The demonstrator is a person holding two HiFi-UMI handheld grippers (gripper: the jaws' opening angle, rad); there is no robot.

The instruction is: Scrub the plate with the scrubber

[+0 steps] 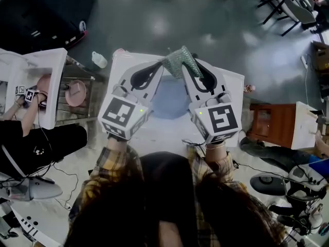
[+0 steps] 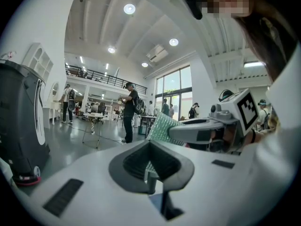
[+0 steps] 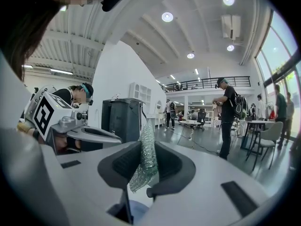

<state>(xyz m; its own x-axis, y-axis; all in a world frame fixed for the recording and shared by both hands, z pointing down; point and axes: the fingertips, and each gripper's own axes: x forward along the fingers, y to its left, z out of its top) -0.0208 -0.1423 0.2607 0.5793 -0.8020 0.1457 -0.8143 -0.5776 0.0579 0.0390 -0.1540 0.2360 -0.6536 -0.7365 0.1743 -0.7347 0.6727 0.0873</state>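
Far to your left stands a second white table (image 1: 49,81), with a round pink dish (image 1: 76,92) just beside it. Next comes your left tongs (image 1: 160,67), held close to level over the white worktop (image 1: 169,131), its marker cube (image 1: 122,116) nearest you. Its jaws are closed right up, pad against pad. In the left gripper view a sliver of green mesh shows in the slit between those pads, but you cannot tell whether it is nipped there or only seen beyond them. In the right gripper view the tip of the left tongs stands just clear of the mesh. Between the two tools and below them lies the blue plate (image 1: 169,104), flat on the worktop, and it shows under the jaws in both gripper views. At the plate's far side the green mesh scrubber (image 1: 179,60) stands on edge, where the two tips come near each other. Your right tongs (image 3: 141,168) has it: the jaws are closed on the lower part of the mesh, and the rest rises above and ahead of the pads. The right marker cube (image 1: 218,121) sits just ahead of your checked sleeve (image 1: 218,161). Further right, off the worktop's end, a brown cabinet (image 1: 272,123) stands on the grey floor (image 1: 205,24).
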